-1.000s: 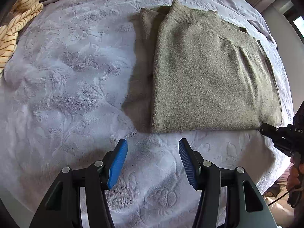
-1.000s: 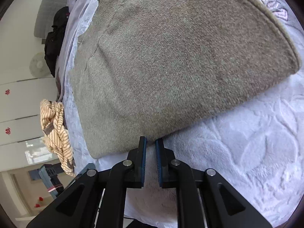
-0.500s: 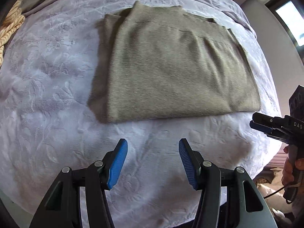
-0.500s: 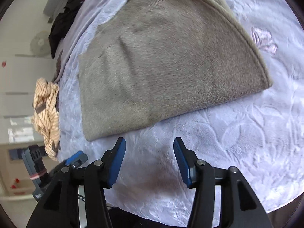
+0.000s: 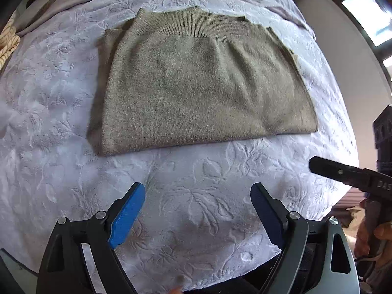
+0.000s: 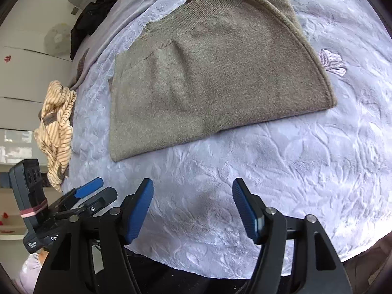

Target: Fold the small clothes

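An olive knitted garment (image 5: 201, 85) (image 6: 215, 73) lies folded flat on the pale embossed bedspread (image 5: 201, 196) (image 6: 281, 159), its ribbed band at the far side. My left gripper (image 5: 197, 193) hangs above the bedspread in front of the garment's near edge, its jaws opening with nothing between them. My right gripper (image 6: 193, 188) is also off the cloth, jaws opening and empty, near the garment's front corner. The right gripper's black finger (image 5: 343, 174) shows at the right edge of the left wrist view; the left gripper's blue fingertips (image 6: 89, 187) show at the lower left of the right wrist view.
A crumpled yellow striped garment (image 6: 57, 125) (image 5: 8, 41) lies at the bed's left side. Dark clothes (image 6: 95, 12) are piled at the far left corner. The bed edge runs just below both grippers. A hand (image 5: 377, 240) holds the right gripper's handle.
The right gripper let go of the garment's front edge, opened and rose away from it. The left gripper shifted and opened wider. The garment now lies flat.
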{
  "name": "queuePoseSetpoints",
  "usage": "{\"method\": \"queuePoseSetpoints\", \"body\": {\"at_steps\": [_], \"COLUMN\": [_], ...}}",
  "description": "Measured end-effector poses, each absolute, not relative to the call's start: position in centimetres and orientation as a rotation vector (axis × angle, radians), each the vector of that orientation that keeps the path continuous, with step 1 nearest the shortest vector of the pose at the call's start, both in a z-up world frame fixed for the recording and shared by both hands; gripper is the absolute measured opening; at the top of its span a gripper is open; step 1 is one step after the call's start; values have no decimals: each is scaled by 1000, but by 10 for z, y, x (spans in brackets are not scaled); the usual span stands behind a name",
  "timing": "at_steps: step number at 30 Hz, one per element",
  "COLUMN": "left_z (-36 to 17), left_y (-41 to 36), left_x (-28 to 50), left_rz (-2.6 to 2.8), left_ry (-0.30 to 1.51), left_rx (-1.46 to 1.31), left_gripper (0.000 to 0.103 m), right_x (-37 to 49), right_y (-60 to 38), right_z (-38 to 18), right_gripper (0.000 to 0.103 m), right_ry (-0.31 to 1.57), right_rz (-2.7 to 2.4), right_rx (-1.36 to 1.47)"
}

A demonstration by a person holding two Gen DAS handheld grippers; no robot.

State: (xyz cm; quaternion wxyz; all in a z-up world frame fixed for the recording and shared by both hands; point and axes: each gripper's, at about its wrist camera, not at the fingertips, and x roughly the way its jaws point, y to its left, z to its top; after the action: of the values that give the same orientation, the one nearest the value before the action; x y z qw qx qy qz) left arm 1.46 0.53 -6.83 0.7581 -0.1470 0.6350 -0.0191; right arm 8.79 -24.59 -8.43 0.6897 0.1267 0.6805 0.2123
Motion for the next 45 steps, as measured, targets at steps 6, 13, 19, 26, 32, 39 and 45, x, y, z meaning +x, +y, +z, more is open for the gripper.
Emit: {"method": "queuePoseSetpoints", "body": {"at_steps": [6,13,19,26,32,39,45], "left_z": [-80,-68,-60,-62,-69,-77,-86], "left_y": [2,3,6,2,3,3,10], "left_x": [8,7,12,20,22,23,20], "left_rz": [-71,-84,-77,-65,-55,-49,-29], "left_ry": [1450,1425,1420,1416,1419,1419,1429], "left_rx": [-347,-403,-401,-403,-436,-440,-470], "left_gripper": [89,89,89,89,89,89,89], "right_x": [83,84,86,90,88,88,88], "right_y": [-236,-229,-222,-246,-255,-243,-229], "right_z": [-65,-55,-64,-75,-78,-80,-82], "right_gripper": [85,103,103,103,103,103,103], "right_ry": [1419,1354,1442,1503,1536,1554,1573], "right_rz": [478,538,555,472,438,452,474], "right_rx": [122,126,134,202,184,136,75]}}
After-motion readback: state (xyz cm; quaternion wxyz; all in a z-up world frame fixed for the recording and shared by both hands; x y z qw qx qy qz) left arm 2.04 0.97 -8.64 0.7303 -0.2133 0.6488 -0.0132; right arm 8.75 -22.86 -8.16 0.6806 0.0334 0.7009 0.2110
